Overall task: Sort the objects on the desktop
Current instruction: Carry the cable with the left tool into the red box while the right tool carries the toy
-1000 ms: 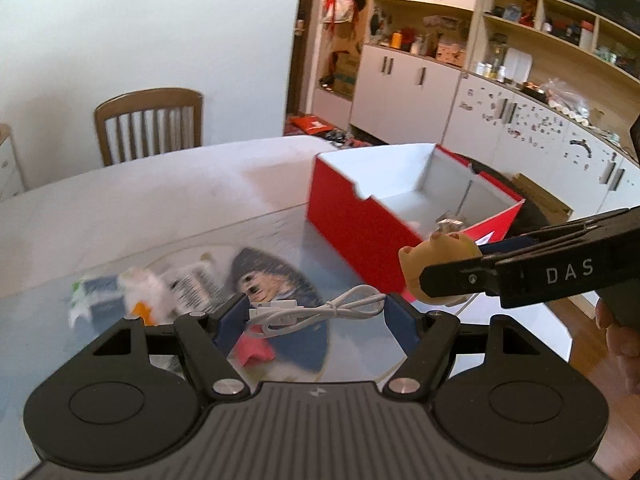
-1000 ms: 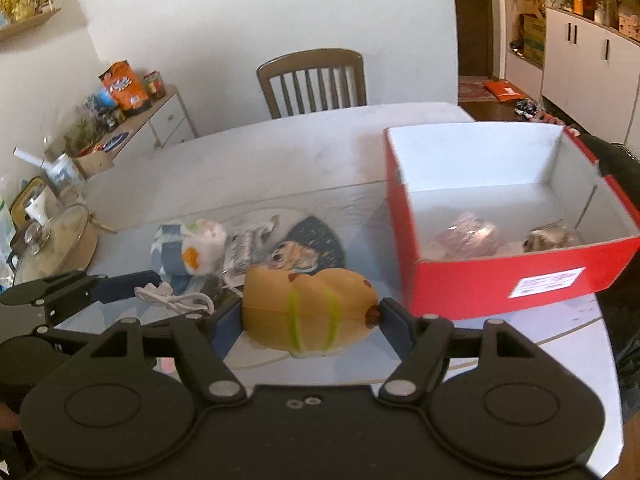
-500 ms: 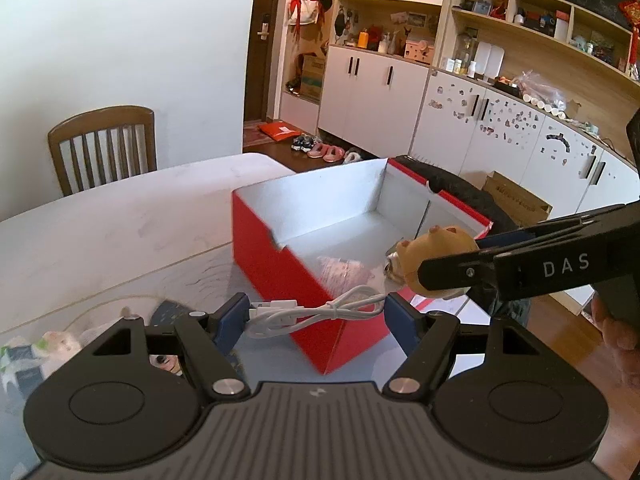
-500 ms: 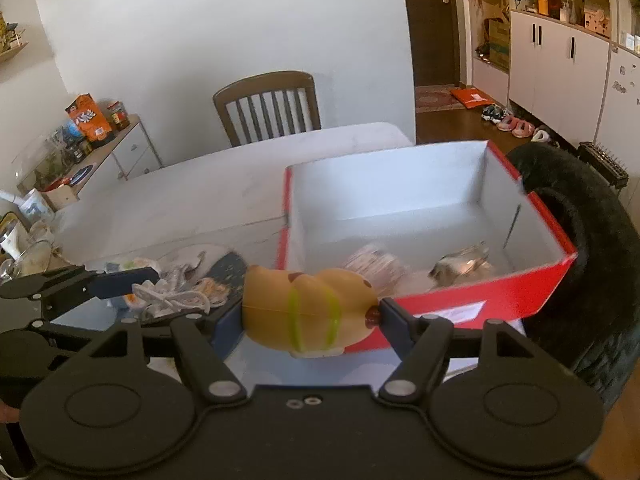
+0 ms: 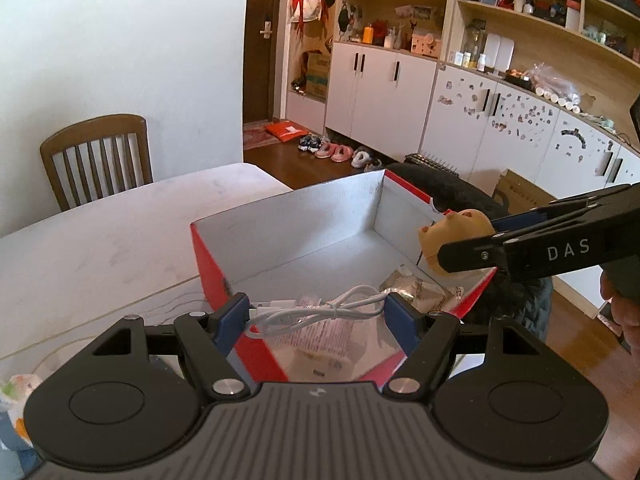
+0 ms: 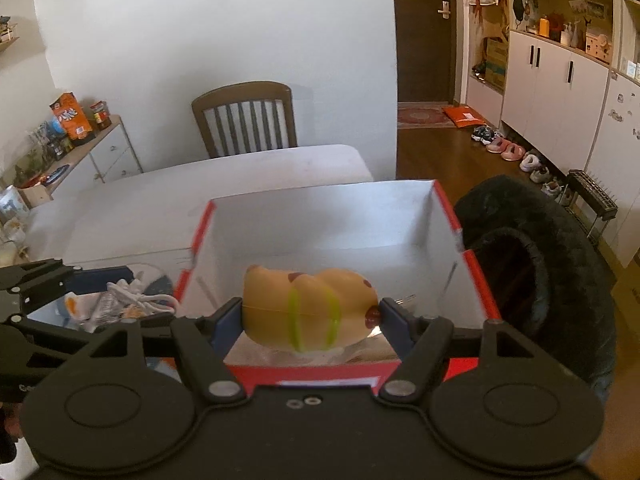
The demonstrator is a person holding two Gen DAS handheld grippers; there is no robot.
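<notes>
A second ago both my grippers were over the clutter on the table [image 5: 100, 248]; now they hang above the red box [image 5: 216, 272]. My left gripper [image 5: 316, 310] still clamps the white cable [image 5: 320, 308], my right gripper [image 6: 310, 312] the yellow toy [image 6: 308, 312], above the packets [image 5: 416, 286] already inside.

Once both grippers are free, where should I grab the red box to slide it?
Probably the rim of the near wall, coming straight down from above. The red box is open-topped with thin, upright walls, so the jaws can straddle one. Avoid the right side, where the dark cushion crowds it.
</notes>
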